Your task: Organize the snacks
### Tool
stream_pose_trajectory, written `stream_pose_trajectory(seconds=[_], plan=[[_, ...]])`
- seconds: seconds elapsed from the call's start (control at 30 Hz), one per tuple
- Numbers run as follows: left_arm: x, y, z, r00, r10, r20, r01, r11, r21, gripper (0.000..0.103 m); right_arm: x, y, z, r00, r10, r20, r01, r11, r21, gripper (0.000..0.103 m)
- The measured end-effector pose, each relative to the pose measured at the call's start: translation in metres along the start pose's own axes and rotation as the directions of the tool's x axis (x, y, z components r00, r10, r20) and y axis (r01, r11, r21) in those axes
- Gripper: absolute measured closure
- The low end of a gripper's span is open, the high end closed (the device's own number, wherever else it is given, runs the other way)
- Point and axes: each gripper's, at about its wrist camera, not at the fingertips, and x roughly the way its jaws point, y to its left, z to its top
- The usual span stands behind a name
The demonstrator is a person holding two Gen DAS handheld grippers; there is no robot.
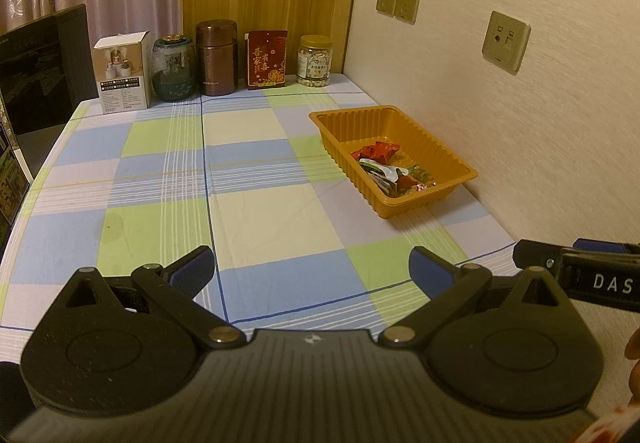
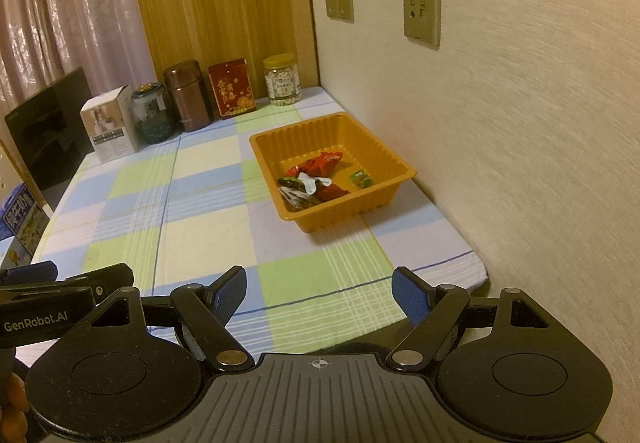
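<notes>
Snacks (image 2: 316, 179) lie heaped in the orange tray (image 2: 376, 203) by the wall, ahead and well apart from both wide, empty grippers, the right gripper (image 2: 319, 293) nearer than the left gripper (image 1: 310, 267).

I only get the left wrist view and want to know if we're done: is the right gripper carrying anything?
Observer: No. The right gripper is open, with nothing between its fingers.
Operator: Any snack left on the cloth's near corner by the wall?
Observer: None shows there. In the right wrist view, that corner of the tablecloth has nothing on it, and the wrappers sit inside the orange tray.
</notes>
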Motion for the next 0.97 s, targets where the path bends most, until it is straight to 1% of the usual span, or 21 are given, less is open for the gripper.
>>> stream_pose_trajectory(seconds=[0.7, 0.97], plan=[[0.0016, 0.002, -0.0028, 1.0, -0.011, -0.001, 0.011, 1.0, -0.006, 0.0, 0.0012, 0.001, -0.0021, 1.0, -0.001, -0.003, 0.001, 1.0, 0.008, 0.024], [0.0006, 0.0043, -0.0034, 1.0, -0.019, 0.018, 0.019, 1.0, -0.021, 0.0, 0.0013, -0.0001, -0.0028, 1.0, 0.007, 0.005, -0.007, 1.0, 0.014, 0.024]])
